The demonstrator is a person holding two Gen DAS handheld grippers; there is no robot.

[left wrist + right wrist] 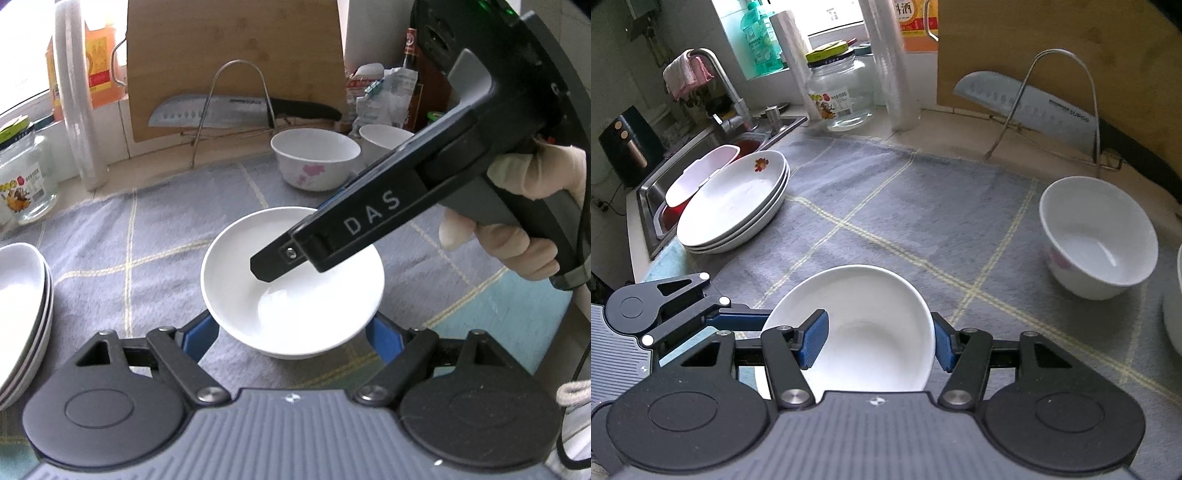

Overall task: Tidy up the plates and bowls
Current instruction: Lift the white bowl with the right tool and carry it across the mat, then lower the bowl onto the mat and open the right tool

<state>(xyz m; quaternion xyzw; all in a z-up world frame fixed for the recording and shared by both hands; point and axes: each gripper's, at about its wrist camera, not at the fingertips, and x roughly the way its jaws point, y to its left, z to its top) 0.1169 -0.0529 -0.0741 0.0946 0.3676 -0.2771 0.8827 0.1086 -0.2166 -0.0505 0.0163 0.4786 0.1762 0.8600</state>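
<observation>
Our right gripper [879, 341] clamps the small white bowl [871, 314]; our left gripper [291, 332], fingertips hidden beneath it, cradles both sides; "DAS" reads clearly.

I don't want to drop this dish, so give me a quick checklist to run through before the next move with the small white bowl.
1. Right gripper clamped on the small white bowl, one finger inside its wall and one outside: ok.
2. Left gripper holding the bowl's two sides below the rim: ok.
3. Small white bowl is empty: ok.
4. Small white bowl lifted off the cloth: cannot tell.
5. Flowered bowl upright and empty, ready for nesting: ok.
6. Nothing lying on the cloth between the two bowls: ok.
</observation>
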